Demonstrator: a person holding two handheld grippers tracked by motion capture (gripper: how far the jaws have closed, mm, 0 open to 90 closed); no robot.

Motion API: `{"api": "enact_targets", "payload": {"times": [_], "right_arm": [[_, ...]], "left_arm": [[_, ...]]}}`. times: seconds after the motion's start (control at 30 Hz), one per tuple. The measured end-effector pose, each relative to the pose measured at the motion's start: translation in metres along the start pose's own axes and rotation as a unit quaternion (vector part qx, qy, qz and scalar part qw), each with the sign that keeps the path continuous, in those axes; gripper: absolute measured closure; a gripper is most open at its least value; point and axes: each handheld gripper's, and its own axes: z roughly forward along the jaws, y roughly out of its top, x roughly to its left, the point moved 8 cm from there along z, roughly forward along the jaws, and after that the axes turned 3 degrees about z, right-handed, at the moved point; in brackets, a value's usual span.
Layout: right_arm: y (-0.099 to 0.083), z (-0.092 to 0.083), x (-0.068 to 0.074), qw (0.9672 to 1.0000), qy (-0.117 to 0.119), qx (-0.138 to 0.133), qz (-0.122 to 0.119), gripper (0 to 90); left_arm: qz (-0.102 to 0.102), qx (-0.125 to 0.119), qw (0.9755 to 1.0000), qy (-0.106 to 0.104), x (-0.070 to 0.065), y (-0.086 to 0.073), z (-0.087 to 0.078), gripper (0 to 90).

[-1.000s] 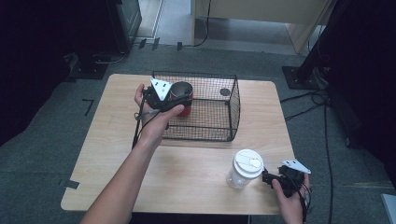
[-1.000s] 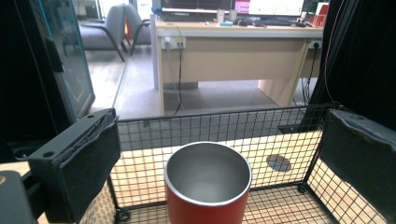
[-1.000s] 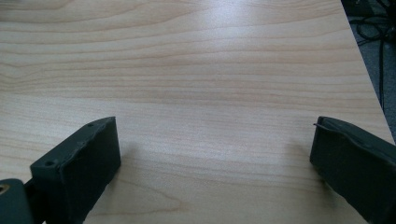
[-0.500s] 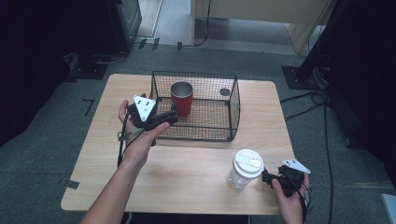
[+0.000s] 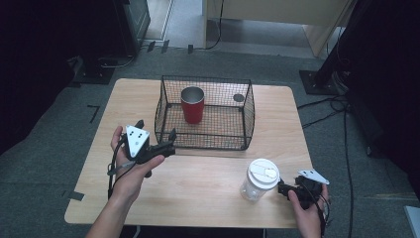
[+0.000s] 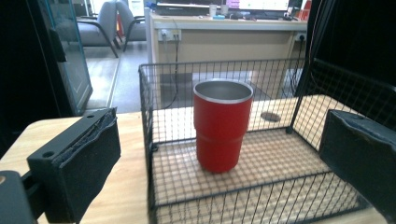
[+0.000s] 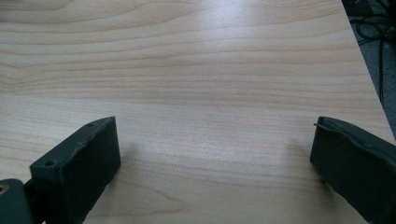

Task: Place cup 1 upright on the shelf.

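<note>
- High view: a wooden table (image 5: 198, 173) is standing on grey floor. The left gripper (image 5: 166, 148) is hovering just outside the wire basket (image 5: 247, 106).
- Left gripper view: jaws are gaping wide, holding nothing. The red cup (image 6: 221, 125) is standing upright straight ahead, inside the basket.
- Right gripper view: the right gripper (image 7: 212, 163) is gaping wide over bare wood, holding nothing.

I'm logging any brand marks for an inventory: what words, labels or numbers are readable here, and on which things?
None can be read.
Red cup in the wire basket: plain, no print showing.
Clear lidded cup: the white lid's relief is too small to read.
Screens behind the desk in the left gripper view: blurred, unreadable.
</note>
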Motion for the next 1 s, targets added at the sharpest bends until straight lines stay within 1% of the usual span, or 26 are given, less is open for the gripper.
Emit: {"api": "enact_targets", "payload": {"times": [0.03,0.23,0.27,0.3,0.43,0.57,0.67,0.7,0.73,0.77,0.8,0.83,0.87,0.9,0.97,1.0], "right_arm": [[0.000,0.000,0.000,1.0000,0.000,0.000,0.000,1.6],[0.000,0.000,0.000,1.0000,0.000,0.000,0.000,1.6],[0.000,0.000,0.000,1.0000,0.000,0.000,0.000,1.6],[0.000,0.000,0.000,1.0000,0.000,0.000,0.000,1.6],[0.000,0.000,0.000,1.0000,0.000,0.000,0.000,1.6],[0.000,0.000,0.000,1.0000,0.000,0.000,0.000,1.6],[0.000,0.000,0.000,1.0000,-0.001,0.000,0.001,1.6],[0.000,0.000,0.001,1.0000,-0.002,0.000,0.002,1.5],[0.000,0.000,0.001,1.0000,-0.002,0.000,0.002,1.5],[0.000,0.000,0.001,1.0000,-0.002,0.000,0.002,1.6],[0.000,0.000,0.001,1.0000,-0.002,0.000,0.002,1.5],[0.000,0.000,0.001,1.0000,-0.002,0.000,0.002,1.6],[0.000,0.000,0.001,1.0000,-0.002,0.000,0.002,1.6],[0.000,0.000,0.001,1.0000,-0.002,0.000,0.002,1.6],[0.000,0.000,0.001,1.0000,-0.002,0.000,0.002,1.5],[0.000,0.000,0.001,1.0000,-0.002,0.000,0.002,1.5]], "left_arm": [[0.004,0.002,1.0000,0.002,0.002,-0.004,-0.002,0.0],[-0.001,0.018,0.9998,0.012,0.017,-0.032,-0.010,0.0],[-0.002,0.024,0.9996,0.016,0.022,-0.040,-0.013,0.0],[-0.002,0.024,0.9996,0.016,0.022,-0.040,-0.013,0.0],[0.004,0.032,0.9992,0.024,0.031,-0.052,-0.020,0.0],[0.003,0.038,0.9988,0.029,0.038,-0.062,-0.027,0.0],[-0.004,0.044,0.9985,0.032,0.045,-0.072,-0.032,0.0],[-0.001,0.048,0.9981,0.038,0.049,-0.078,-0.034,0.0],[-0.001,0.048,0.9981,0.038,0.049,-0.078,-0.034,0.0],[-0.001,0.052,0.9979,0.039,0.051,-0.083,-0.035,0.0],[-0.003,0.058,0.9973,0.044,0.056,-0.091,-0.037,0.0],[-0.002,0.064,0.9969,0.045,0.059,-0.097,-0.038,0.0],[-0.002,0.064,0.9969,0.045,0.059,-0.097,-0.038,0.0],[-0.002,0.068,0.9966,0.047,0.061,-0.102,-0.039,0.0],[0.002,0.078,0.9955,0.053,0.067,-0.112,-0.042,0.0],[0.004,0.087,0.9945,0.058,0.073,-0.123,-0.045,0.0]]}}
